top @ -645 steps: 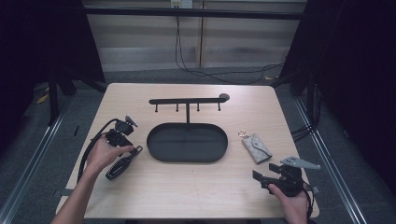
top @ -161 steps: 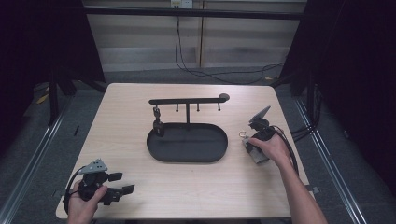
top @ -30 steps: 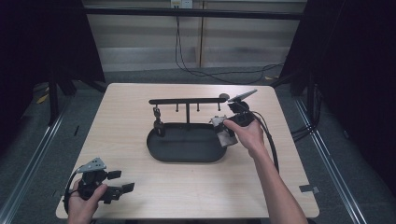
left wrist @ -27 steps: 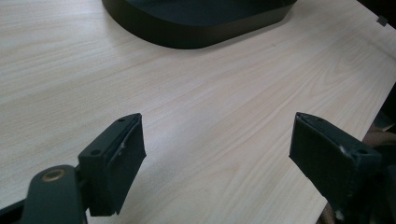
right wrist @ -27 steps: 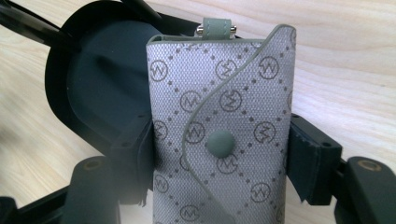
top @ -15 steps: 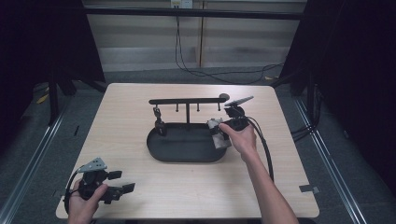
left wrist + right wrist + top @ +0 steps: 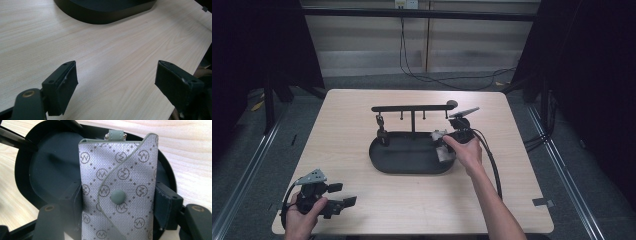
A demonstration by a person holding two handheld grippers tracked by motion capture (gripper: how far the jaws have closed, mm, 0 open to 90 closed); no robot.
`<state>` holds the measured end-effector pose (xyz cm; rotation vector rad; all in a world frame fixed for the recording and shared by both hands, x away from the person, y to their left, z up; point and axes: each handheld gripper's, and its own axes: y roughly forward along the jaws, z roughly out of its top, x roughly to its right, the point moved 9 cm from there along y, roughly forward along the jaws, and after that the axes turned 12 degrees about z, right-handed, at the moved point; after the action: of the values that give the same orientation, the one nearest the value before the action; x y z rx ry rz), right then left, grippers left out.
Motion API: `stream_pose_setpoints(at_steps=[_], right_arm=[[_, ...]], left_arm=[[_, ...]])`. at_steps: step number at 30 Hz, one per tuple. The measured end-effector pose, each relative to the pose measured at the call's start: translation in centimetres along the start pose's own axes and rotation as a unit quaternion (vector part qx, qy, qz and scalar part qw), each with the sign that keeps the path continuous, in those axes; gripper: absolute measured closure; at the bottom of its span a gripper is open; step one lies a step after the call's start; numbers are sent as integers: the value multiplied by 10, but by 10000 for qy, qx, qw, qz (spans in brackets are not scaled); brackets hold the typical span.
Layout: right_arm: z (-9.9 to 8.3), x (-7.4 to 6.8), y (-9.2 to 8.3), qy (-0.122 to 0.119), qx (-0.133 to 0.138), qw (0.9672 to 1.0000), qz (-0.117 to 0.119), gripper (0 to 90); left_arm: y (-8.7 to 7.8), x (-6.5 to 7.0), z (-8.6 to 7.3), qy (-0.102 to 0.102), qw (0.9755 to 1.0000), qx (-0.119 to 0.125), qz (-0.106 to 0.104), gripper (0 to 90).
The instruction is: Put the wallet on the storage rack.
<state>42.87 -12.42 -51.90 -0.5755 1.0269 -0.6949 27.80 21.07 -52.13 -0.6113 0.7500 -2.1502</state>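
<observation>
The right gripper (image 7: pixel 117 220) has its jaws clamped on both sides of the grey patterned key pouch (image 7: pixel 118 192), holding it over the right end of the black oval tray (image 7: pixel 404 162), just in front of the hook rail (image 7: pixel 412 108) near the table's (image 7: pixel 362 210) far edge. The left gripper (image 7: pixel 117 82) sits at the table's near left corner, jaws spread wide over bare wood.

Bright tabletop; dark surroundings; soft shadows

High view above the near edge, facing forward; both gripper views close over the shared tray (image 7: pixel 412 162).
</observation>
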Motion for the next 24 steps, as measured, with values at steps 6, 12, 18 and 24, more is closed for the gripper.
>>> stream_pose_setpoints(at_steps=[6, 12, 18, 24], right_arm=[[-2, 0, 9, 52, -78, 10000, 14, 331], [-5, 5, 18, 91, -162, 9998, -83, 330], [-5, 12, 24, 13, -47, 9995, -299, 325], [-4, 12, 28, -48, 3, 9992, -386, 308]], left_arm=[[0, 0, 0, -5, 10000, -20, -5, 180], [0, 0, 0, -6, 10000, -23, -11, 180], [1, 0, -1, -16, 10000, -37, -9, 180], [1, 0, -1, 1, 10000, -56, -18, 180]])
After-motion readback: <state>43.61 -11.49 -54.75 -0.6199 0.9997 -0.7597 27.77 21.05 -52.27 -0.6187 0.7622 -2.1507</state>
